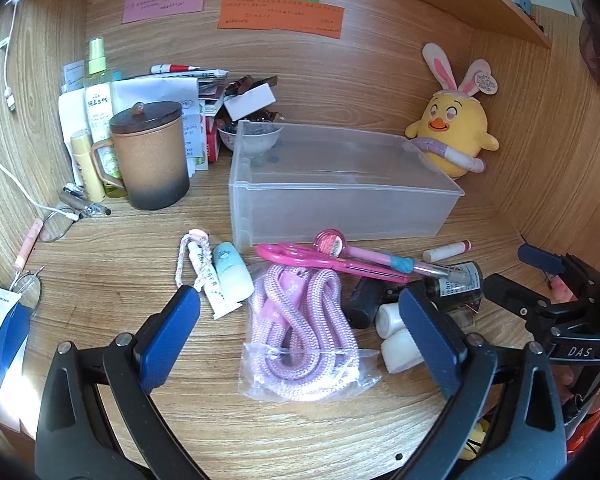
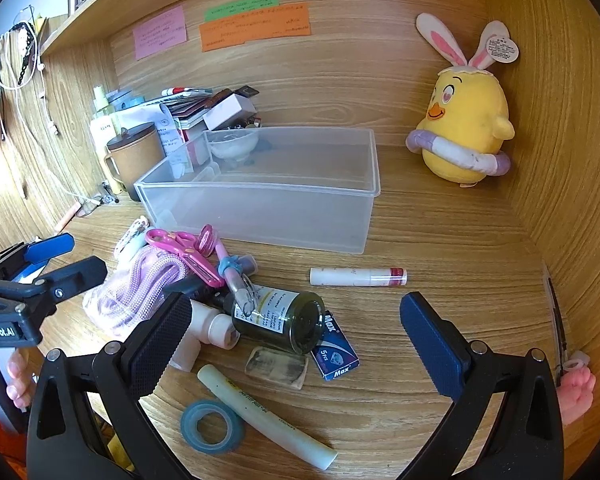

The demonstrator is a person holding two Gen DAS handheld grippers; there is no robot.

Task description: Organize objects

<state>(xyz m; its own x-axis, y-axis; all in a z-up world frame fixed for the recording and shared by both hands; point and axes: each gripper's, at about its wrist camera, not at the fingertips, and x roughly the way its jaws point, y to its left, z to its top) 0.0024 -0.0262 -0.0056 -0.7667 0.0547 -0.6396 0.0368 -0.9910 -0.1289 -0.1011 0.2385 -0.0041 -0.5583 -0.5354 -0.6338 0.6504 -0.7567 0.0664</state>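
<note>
Left claw (image 1: 300, 312) stood spread, empty, over the bagged pink rope (image 1: 300, 332); right claw (image 2: 296, 320) likewise spread above the dark bottle (image 2: 280, 320). Judged: pinch rope mid-coil, lift clear of the scissors (image 1: 312, 258), carry to the clear bin (image 1: 332, 192) at 12 o'clock on the worktop (image 1: 204, 420). Bottle label unreadable; items under rope hidden.

The scissors (image 1: 324, 261) are bright pink. The rope (image 1: 300, 320) is pale pink with a woven pattern. The toy chick (image 2: 466, 128) is yellow with pink and white ears. The tape roll (image 2: 212, 426) is blue. The bottle (image 2: 284, 320) is dark green. The box (image 2: 260, 204) is see-through.
</note>
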